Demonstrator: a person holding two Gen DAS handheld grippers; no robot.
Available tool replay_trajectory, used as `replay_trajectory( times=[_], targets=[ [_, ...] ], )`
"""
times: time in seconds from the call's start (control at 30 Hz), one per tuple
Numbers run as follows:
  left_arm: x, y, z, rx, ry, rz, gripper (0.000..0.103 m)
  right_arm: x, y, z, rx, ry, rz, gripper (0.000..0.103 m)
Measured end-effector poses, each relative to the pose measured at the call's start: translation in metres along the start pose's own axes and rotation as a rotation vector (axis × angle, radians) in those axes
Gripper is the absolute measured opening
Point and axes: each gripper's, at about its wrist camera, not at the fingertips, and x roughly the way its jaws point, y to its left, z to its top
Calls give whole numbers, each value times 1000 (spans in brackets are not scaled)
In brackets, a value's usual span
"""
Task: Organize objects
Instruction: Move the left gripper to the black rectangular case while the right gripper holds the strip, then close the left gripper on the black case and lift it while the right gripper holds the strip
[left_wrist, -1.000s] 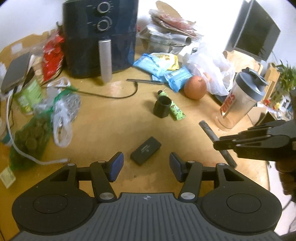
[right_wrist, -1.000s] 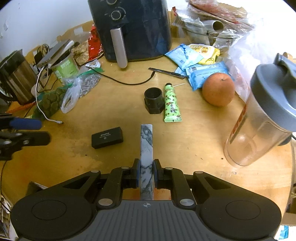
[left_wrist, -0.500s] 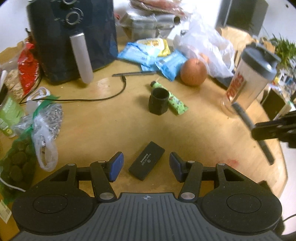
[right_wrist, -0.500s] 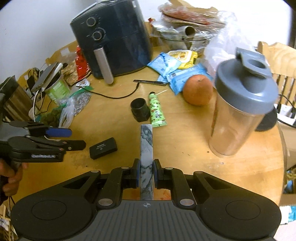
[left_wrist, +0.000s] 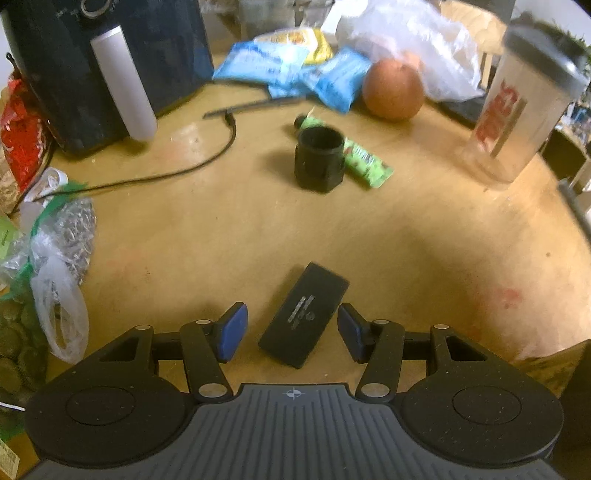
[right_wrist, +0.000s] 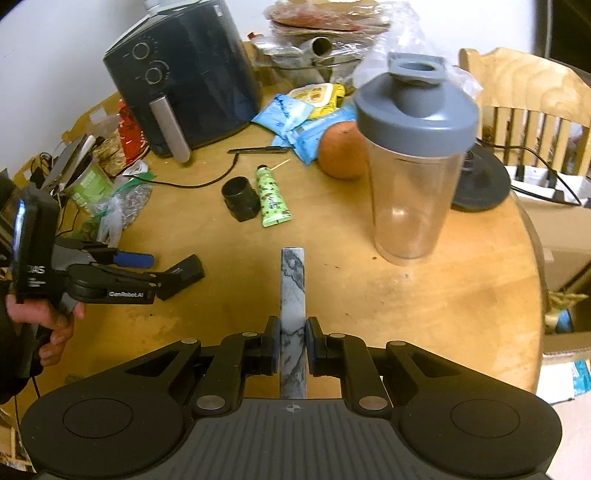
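My left gripper (left_wrist: 291, 330) is open, low over the wooden table, with a flat black box (left_wrist: 304, 314) lying between its blue pads, untouched as far as I can see. In the right wrist view the left gripper (right_wrist: 147, 271) reaches over the same black box (right_wrist: 183, 275). My right gripper (right_wrist: 291, 345) is shut on a grey marbled bar (right_wrist: 293, 291) that sticks out forward above the table. A black cup-like holder (left_wrist: 319, 158) stands upright mid-table beside a green tube (left_wrist: 364, 162).
A dark air fryer (right_wrist: 184, 81) stands at the back left with a black cable (left_wrist: 177, 173). A clear shaker bottle (right_wrist: 415, 158), an orange fruit (left_wrist: 393, 90), blue snack packs (left_wrist: 295, 70) and plastic bags (left_wrist: 55, 258) lie around. A wooden chair (right_wrist: 524, 107) stands behind the table's right edge.
My left gripper has moved forward and down so the black box now lies between its pads. My right gripper has drawn back and turned right with the bar still held.
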Motion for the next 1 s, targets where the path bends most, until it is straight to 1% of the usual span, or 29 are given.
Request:
replay_trajectory(
  times=[0.07, 0.1, 0.13, 0.17, 0.3, 0.47, 0.67, 1.0],
  targets=[
    [5, 0, -1, 6, 19, -3, 48, -2, -2, -2, 8, -4, -5, 17],
    [8, 0, -2, 12, 28, -7, 39, -3, -2, -2, 10, -7, -7, 17],
    [10, -1, -3, 21, 35, 3, 33, -4, -2, -3, 12, -8, -8, 17],
    [11, -2, -4, 31, 37, 11, 31, -5, -2, -3, 13, -10, -9, 17],
    [10, -2, -5, 23, 38, 8, 31, -7, -1, -3, 12, -15, -9, 17],
    [-5, -3, -6, 6, 10, 3, 31, -7, 1, -1, 5, -20, -3, 17],
    [-34, -3, -9, -47, -50, -14, 31, -7, 7, 1, -14, -26, 13, 17],
    [-91, -5, -24, -152, -153, -55, 31, -7, 21, 3, -67, -22, 52, 17]
  ],
)
